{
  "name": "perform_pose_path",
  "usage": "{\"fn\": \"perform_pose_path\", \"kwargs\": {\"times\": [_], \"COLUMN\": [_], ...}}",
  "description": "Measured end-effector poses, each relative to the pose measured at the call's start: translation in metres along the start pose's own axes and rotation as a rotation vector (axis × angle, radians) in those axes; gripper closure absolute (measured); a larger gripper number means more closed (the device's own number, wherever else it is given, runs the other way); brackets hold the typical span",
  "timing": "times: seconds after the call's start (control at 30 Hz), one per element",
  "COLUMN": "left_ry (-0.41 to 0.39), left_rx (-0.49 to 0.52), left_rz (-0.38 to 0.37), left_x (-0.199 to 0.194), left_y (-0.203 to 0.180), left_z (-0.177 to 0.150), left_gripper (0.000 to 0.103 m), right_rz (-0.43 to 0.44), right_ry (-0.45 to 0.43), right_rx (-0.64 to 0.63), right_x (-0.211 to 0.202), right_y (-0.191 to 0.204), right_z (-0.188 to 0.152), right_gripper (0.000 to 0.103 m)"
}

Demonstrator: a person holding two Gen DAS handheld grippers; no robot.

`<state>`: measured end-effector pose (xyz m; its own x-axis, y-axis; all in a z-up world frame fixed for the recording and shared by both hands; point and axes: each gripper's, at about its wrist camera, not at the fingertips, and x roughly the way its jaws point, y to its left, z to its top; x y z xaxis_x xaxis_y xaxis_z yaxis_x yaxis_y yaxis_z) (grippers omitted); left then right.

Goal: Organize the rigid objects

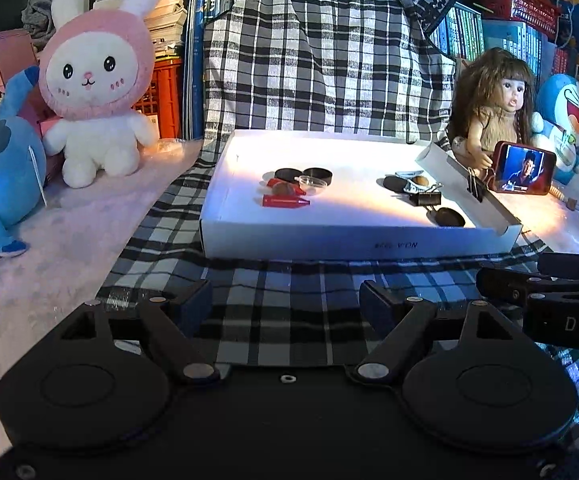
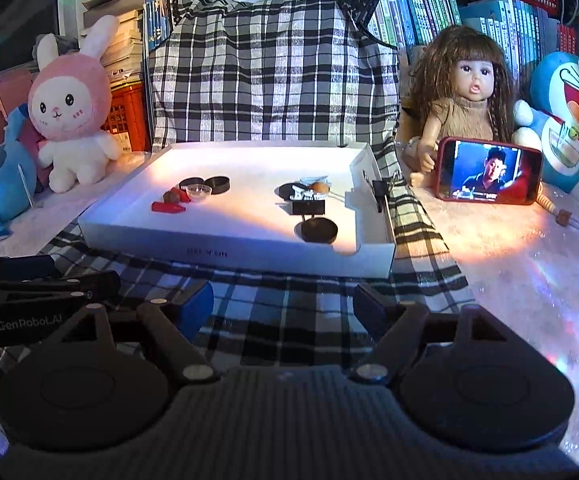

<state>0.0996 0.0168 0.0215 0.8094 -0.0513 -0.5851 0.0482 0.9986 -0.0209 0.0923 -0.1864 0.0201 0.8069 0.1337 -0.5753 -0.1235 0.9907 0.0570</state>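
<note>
A white shallow box (image 1: pixel 329 240) (image 2: pixel 137 224) lies on a plaid cloth. In its left half lie two black round lids (image 1: pixel 303 176) (image 2: pixel 205 184), a clear small cup (image 1: pixel 311 184) (image 2: pixel 198 192), a red flat piece (image 1: pixel 285 201) (image 2: pixel 167 207) and a brown nut (image 1: pixel 283 189). In its right half lie a black binder clip (image 1: pixel 425 198) (image 2: pixel 308 207), a brown nut (image 2: pixel 320 187) and a black round lid (image 1: pixel 449 217) (image 2: pixel 320 230). My left gripper (image 1: pixel 285 300) is open and empty in front of the box. My right gripper (image 2: pixel 283 302) is open and empty too.
A pink-hooded rabbit plush (image 1: pixel 97 80) and a blue plush (image 1: pixel 1 168) stand at the left. A doll (image 2: pixel 465 100), a red phone (image 2: pixel 489 176) playing video and a Doraemon plush (image 2: pixel 569 120) stand at the right. A binder clip (image 1: pixel 474 186) grips the box's right wall. Books fill the back.
</note>
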Motion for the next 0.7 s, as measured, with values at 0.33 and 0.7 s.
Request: {"fn": "perform_pose_path", "kwargs": {"times": [0.33, 0.7], "left_ry": [0.036, 0.056], "left_rx": [-0.004, 0.021], "left_rz": [0.016, 0.043], "left_x": [0.009, 0.019], "left_y": [0.000, -0.006], "left_z": [-0.013, -0.018], "left_gripper": [0.023, 0.018], "right_rz": [-0.004, -0.015], "right_ry": [0.038, 0.065], "right_rx": [0.015, 0.023], "right_x": [0.008, 0.020], "right_y": [-0.002, -0.003], "right_z": [-0.013, -0.023], "right_gripper": [0.016, 0.012]}}
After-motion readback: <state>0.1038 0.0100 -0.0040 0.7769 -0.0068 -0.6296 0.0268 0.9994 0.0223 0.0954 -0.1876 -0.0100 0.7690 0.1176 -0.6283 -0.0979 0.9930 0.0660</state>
